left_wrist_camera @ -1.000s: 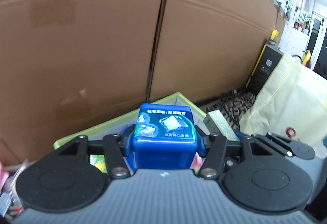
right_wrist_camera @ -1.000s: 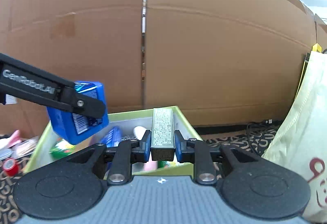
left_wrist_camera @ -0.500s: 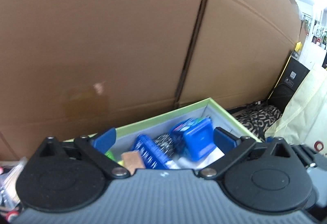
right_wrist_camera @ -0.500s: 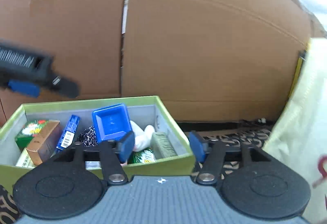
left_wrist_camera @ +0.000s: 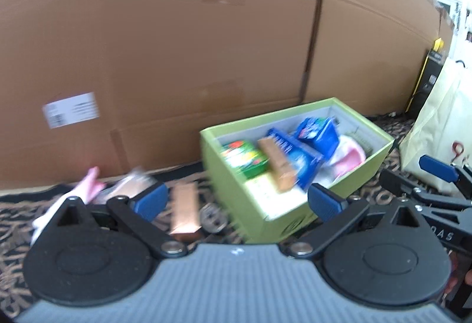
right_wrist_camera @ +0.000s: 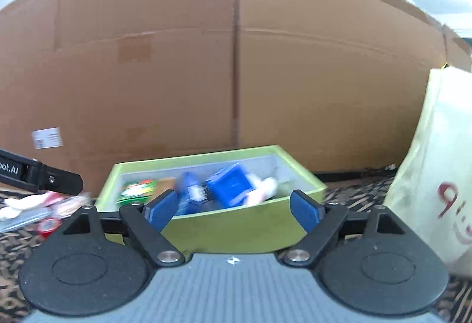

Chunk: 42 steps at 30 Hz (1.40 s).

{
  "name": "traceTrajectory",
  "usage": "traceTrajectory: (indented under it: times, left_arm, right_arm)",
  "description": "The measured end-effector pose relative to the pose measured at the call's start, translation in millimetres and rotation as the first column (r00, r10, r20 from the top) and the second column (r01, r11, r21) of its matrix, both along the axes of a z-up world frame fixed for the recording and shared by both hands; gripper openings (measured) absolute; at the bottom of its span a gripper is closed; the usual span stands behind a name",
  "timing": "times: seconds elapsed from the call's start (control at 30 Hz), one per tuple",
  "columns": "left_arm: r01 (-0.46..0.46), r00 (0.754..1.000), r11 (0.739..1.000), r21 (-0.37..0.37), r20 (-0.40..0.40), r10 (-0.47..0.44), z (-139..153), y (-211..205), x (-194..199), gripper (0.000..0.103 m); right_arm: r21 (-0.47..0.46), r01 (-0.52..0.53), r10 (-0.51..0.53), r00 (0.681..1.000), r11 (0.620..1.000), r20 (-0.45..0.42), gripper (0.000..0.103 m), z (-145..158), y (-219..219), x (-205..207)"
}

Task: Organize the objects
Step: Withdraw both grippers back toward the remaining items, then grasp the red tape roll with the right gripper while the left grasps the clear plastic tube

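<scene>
Your left gripper (left_wrist_camera: 237,202) and right gripper (right_wrist_camera: 233,206) jaws wide, empty; green box (right_wrist_camera: 236,227) filled; brown bar (left_wrist_camera: 185,212) left of box awaits pickup.

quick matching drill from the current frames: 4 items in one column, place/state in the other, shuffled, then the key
Items
1. blue tub
2. copper bar
3. cream bag
4. left gripper

Place or state
A. on the carpet, left of the green box
B. open, holding nothing
C. inside the green box
D. standing right of the green box

Pairs: 1-C, 2-A, 3-D, 4-B
</scene>
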<state>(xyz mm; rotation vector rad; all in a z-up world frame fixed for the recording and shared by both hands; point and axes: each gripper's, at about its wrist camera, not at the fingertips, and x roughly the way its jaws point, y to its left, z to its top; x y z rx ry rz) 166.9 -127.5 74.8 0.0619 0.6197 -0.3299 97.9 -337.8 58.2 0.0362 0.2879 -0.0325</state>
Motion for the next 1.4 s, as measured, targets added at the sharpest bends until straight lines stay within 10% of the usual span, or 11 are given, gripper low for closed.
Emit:
traceTrajectory:
  times: [0.67, 0.83, 1.4]
  left_arm:
    - [-0.218, 0.965, 0.975, -0.047, -0.159, 0.208, -79.7, 184.7, -54.6, 0.103]
    - [-0.183, 0.977, 0.981, -0.065, -0.122, 0.175, -81.9, 202.3, -32.2, 0.082]
    - [-0.160, 0.982, 0.987, 0.003, -0.100, 0.160, -106.6, 213.6, 52.1, 0.071]
  right_arm:
    - [0.039, -0.308, 0.310, 0.932, 0.950, -0.190, 0.090, -58.3, 141.8, -25.8]
    - [0.033, -0.351, 0.350, 0.913, 0.936, -0.208, 0.090, -62.3, 173.5, -13.2]
    - [0.034, -0.391, 0.384, 0.878, 0.920, -0.286, 0.076, -81.1, 221.1, 79.2]
